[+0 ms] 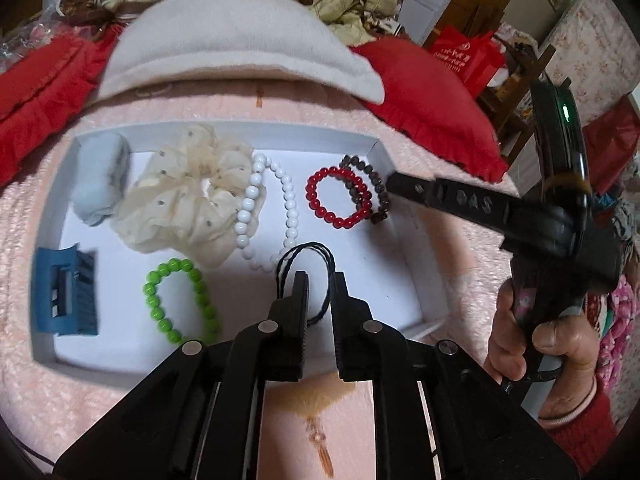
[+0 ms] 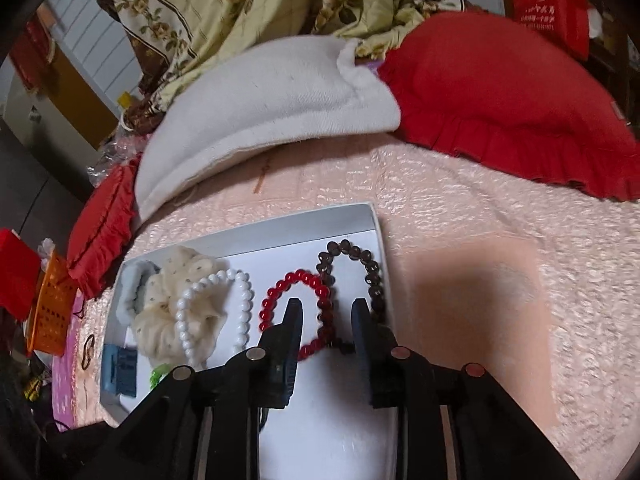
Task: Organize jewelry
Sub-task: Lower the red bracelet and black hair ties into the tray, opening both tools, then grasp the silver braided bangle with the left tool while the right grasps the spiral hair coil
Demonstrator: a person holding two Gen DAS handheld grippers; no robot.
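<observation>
- The left tongs (image 1: 319,280) are hovering part open, gripping nothing, straddling the near end of the thin black cord loop (image 1: 304,268) lying inside the shallow white cardboard tray (image 1: 376,148), loop running away toward the tray's far wall
- The right tongs (image 2: 326,312) are hanging open and empty over the red glass bead bracelet (image 2: 296,312), near the tray's right wall

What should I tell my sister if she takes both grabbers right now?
Left gripper: open, black cord looped between its fingers, not pinched.
Right gripper: open, empty, over the red bracelet and brown bracelet.
In the white tray: blue puff, cream scrunchie, white beads, green bracelet, blue clip, both bracelets, cord.
Done: everything seen sits in the tray.
Left: probably let the cord go, maybe untangle the overlapping red and brown bracelets.
</observation>
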